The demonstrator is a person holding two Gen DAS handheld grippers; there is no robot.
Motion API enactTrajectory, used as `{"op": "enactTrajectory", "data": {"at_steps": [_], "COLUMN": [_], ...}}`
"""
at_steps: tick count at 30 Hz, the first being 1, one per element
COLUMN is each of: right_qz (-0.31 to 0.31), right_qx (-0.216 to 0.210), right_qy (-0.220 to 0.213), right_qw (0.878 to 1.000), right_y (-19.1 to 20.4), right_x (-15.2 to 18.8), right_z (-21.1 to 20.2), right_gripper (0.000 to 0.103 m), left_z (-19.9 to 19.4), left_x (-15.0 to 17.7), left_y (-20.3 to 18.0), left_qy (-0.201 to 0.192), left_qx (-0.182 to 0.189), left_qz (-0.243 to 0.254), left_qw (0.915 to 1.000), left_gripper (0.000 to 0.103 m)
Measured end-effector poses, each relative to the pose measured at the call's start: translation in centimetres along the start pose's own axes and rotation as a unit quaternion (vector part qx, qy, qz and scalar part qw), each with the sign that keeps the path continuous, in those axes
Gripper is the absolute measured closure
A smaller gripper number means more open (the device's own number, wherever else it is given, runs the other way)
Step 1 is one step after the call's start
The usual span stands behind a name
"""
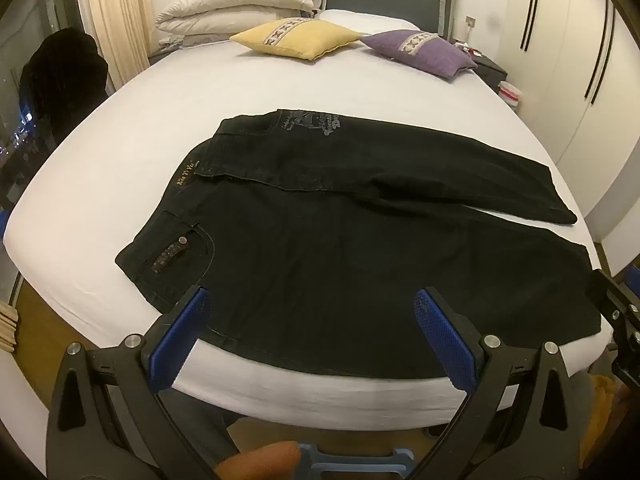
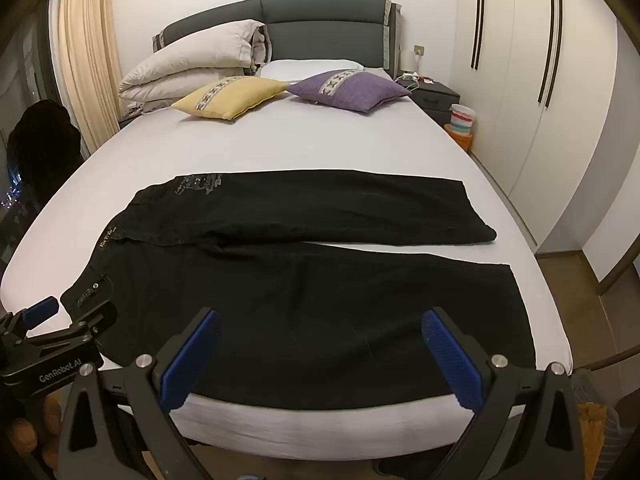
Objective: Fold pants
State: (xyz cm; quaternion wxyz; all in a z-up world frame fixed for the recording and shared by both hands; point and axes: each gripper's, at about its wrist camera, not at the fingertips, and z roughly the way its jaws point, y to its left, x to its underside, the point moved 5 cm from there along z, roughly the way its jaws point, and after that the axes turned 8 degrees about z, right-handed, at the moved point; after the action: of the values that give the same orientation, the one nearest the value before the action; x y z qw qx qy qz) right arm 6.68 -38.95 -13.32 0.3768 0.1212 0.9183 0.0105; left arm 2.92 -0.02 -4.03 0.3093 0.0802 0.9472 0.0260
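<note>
Black pants (image 1: 340, 240) (image 2: 304, 292) lie spread flat across the near part of the white bed (image 1: 132, 136) (image 2: 288, 148), waistband to the left, both legs running right, split apart at the hems. My left gripper (image 1: 312, 300) hovers open above the near leg by the bed's front edge, nothing between its blue pads (image 1: 444, 340). My right gripper (image 2: 320, 322) also stands open over the near leg, farther right, its blue pads (image 2: 448, 356) bare. Each gripper shows at the other view's edge: the right gripper (image 1: 620, 320) and the left gripper (image 2: 52, 320) near the waistband.
A yellow cushion (image 2: 230, 96), a purple cushion (image 2: 348, 90) and a folded duvet (image 2: 192, 68) sit by the headboard. A nightstand (image 2: 434, 94) and wardrobe doors (image 2: 520, 80) stand right of the bed. A dark chair (image 2: 40, 140) and curtain (image 2: 86, 60) are at left.
</note>
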Motion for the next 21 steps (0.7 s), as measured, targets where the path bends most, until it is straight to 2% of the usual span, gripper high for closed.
{"op": "enactTrajectory", "data": {"at_steps": [21], "right_qz": [0.000], "right_qx": [0.002], "right_qy": [0.004], "right_qw": [1.000], "right_y": [-0.23], "right_x": [0.54], "right_z": [0.26], "right_gripper": [0.000], "left_z": [0.42], "left_x": [0.36], "left_y": [-0.20], "left_qy": [0.006], "left_qx": [0.000], "left_qz": [-0.001], "left_qw": [1.0000], "left_gripper": [0.000]}}
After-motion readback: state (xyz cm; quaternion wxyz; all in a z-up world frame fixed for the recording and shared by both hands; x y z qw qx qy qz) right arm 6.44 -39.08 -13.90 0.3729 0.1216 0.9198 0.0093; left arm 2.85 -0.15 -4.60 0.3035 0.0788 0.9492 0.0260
